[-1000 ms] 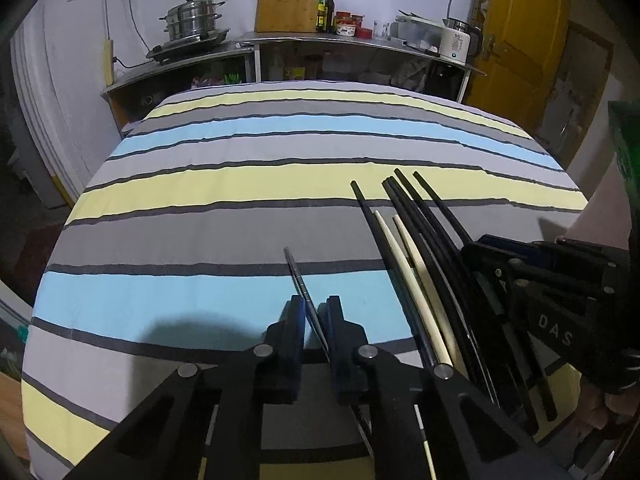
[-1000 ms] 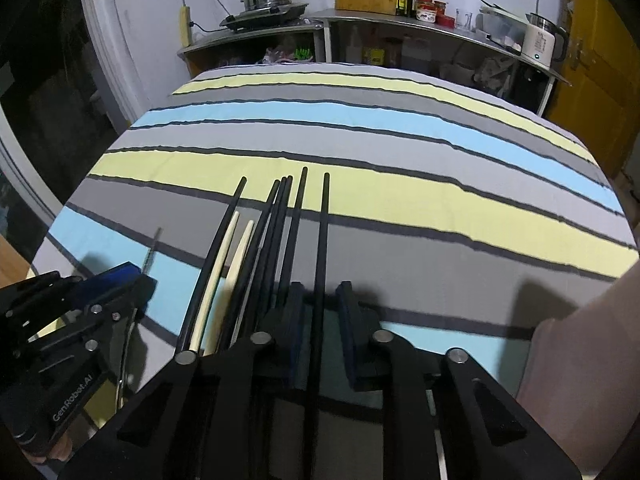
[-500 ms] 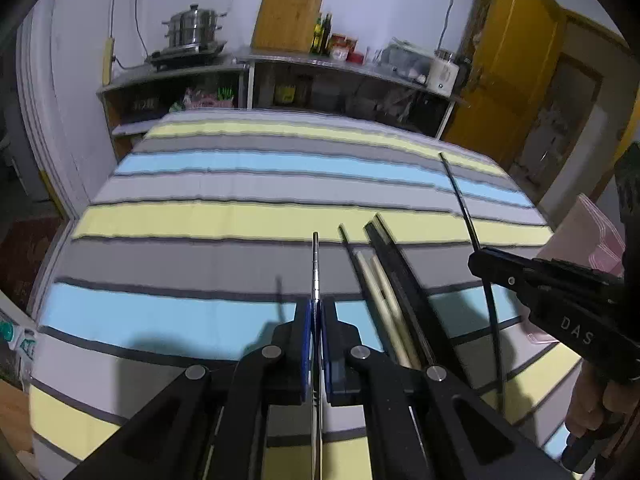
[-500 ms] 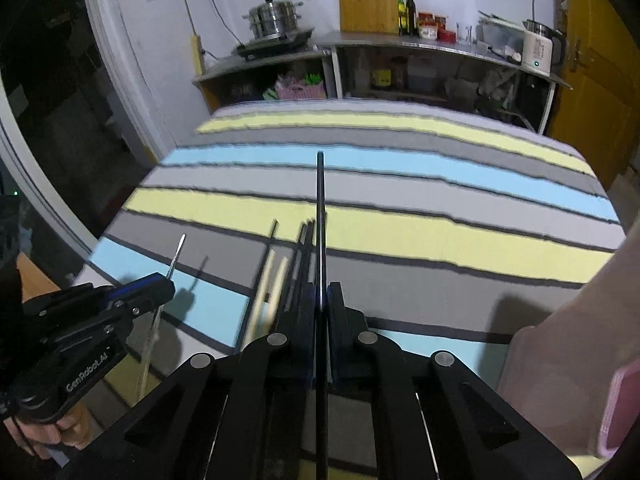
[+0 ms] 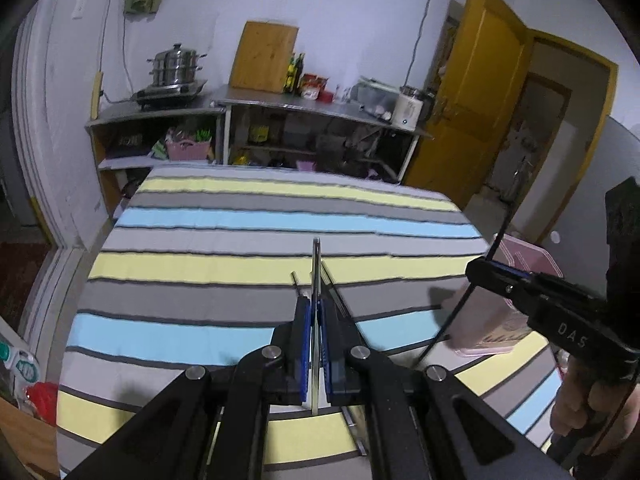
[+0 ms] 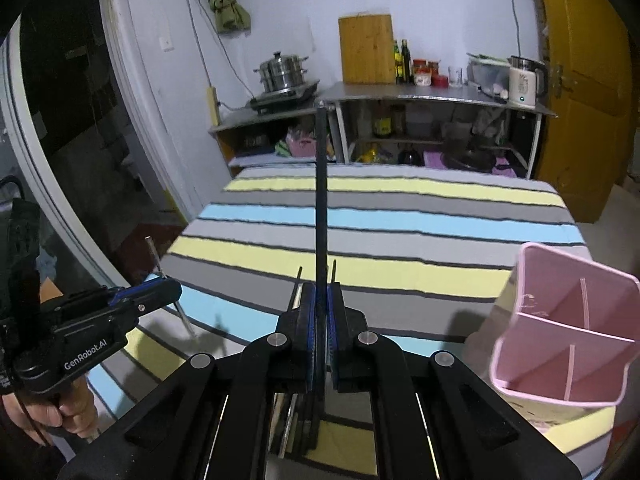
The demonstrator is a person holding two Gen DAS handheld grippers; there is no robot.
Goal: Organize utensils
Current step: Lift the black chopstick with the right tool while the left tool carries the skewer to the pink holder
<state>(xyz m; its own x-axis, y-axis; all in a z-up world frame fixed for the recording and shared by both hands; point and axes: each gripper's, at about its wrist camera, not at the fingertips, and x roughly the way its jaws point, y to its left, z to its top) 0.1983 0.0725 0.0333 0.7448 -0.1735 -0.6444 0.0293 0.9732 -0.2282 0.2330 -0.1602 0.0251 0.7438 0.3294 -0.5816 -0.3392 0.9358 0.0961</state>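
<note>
Left gripper point(image 5: 315, 320): jaws closed tight on my thin metal chopstick point(image 5: 316, 264), which sticks out forward past the pads.
Right gripper point(image 6: 320, 312): jaws closed tight on my black chopstick point(image 6: 321, 200), its tip pointing up toward the far counter.
Change: a second ago both grippers were low at the striped tablecloth point(image 5: 240, 264) with jaws apart around their sticks; both have since clamped and lifted clear.
Meaning: both picks look done; carrying to the holder is, I judge, the next step.
Remaining chopsticks point(image 6: 298, 280): on the cloth under my right gripper, mostly hidden.
Pink holder point(image 6: 560, 344): upright, empty compartments, just right of the right gripper, near the table edge.
Holder versus left gripper: well to the right, beyond the right gripper.
</note>
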